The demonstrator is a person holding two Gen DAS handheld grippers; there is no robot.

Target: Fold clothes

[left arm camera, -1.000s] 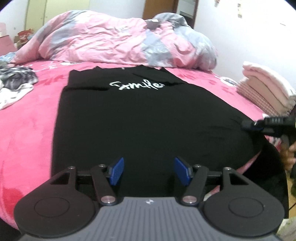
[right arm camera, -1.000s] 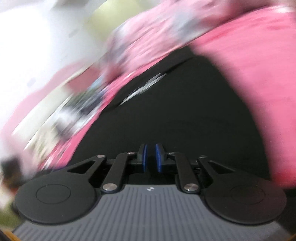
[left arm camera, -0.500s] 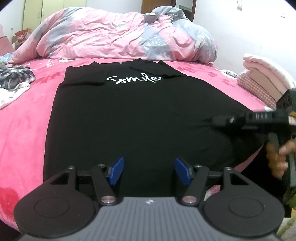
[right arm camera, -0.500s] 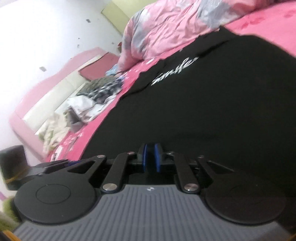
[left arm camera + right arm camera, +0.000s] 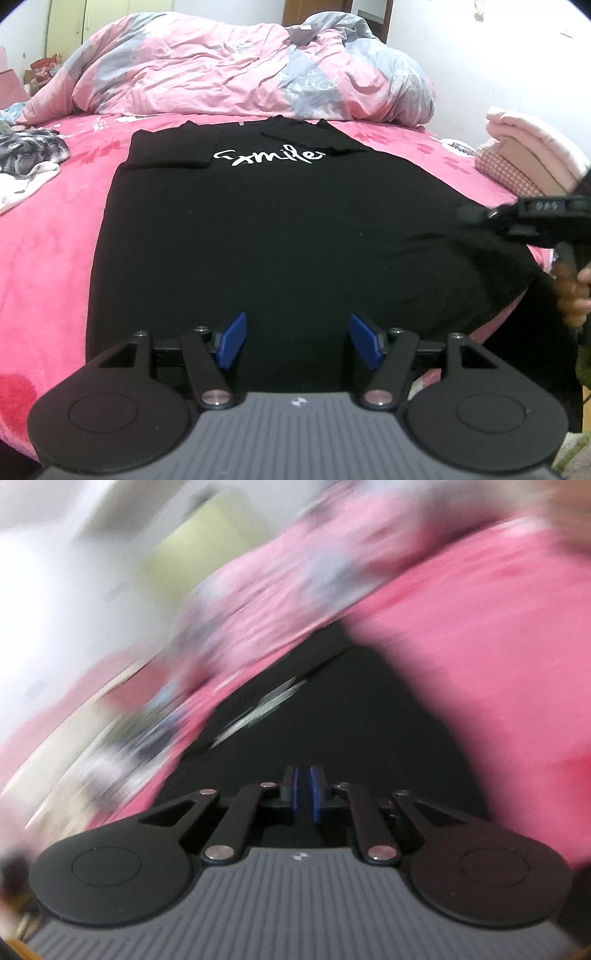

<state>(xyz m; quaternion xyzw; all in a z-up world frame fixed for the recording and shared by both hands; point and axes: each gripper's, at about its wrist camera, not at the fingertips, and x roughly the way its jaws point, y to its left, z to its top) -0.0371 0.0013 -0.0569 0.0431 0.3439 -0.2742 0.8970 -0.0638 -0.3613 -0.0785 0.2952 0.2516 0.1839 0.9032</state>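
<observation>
Black T-shirt [image 5: 280, 236] lying spread face-up on the pink bed [image 5: 48, 236], sleeves already turned in, body folds not yet made.

The left gripper [image 5: 295, 341] is hovering over the shirt's near hem with its blue pads standing well apart and nothing between them. The right gripper [image 5: 303, 794] is reaching in at the shirt's right edge, where the cloth is rising slightly; its pads are sitting almost together, and although the right wrist view is too blurred to show fabric between them, it is judged to be pinching that edge. Both sleeves are lying folded inward beside the white lettering [image 5: 267, 158], so the side and lengthwise folds appear to be what remains. A stack of folded laundry [image 5: 532, 155] is sitting at the right, loose clothes [image 5: 29, 162] are waiting at the left, and a rumpled duvet [image 5: 236, 70] is lying beyond.
</observation>
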